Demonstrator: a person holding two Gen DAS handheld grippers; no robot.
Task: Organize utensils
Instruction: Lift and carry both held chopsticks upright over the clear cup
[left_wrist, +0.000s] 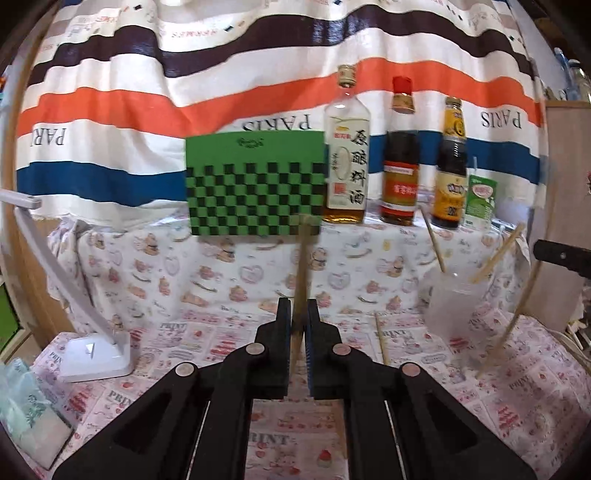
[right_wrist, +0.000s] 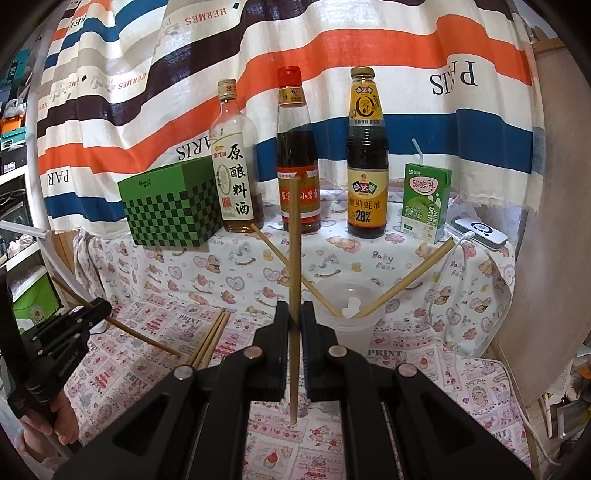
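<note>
- The left claw (left_wrist: 297, 325) is clamped on a thin bamboo chopstick (left_wrist: 301, 280) that stands nearly upright between its black pads; its upper part is blurred against the green chequered cardboard box (left_wrist: 255, 184).
- The right claw (right_wrist: 294, 325) grips a second bamboo chopstick (right_wrist: 294, 258), upright, its lower end hanging free above the bench (right_wrist: 424, 387) covered in pink printed cloth.
- Just right of the right claw stands a translucent plastic cup (right_wrist: 351, 317) with two bamboo chopsticks (right_wrist: 406, 277) leaning out of it in a V.
- A pair of loose bamboo chopsticks (right_wrist: 210, 339) lies flat on the cloth left of the right claw.
- In the right wrist view the left claw appears at the left edge with its chopstick slanting down to the cloth, a hand (right_wrist: 48, 424) on its handle.
- Along the back stand a clear cooking-wine bottle (right_wrist: 236, 170), a red-capped dark sauce bottle (right_wrist: 297, 162), a yellow-labelled oyster-sauce bottle (right_wrist: 367, 166) and a green drink carton (right_wrist: 426, 201).
- A white desk lamp (left_wrist: 96, 350) sits at the left of the bench.
</note>
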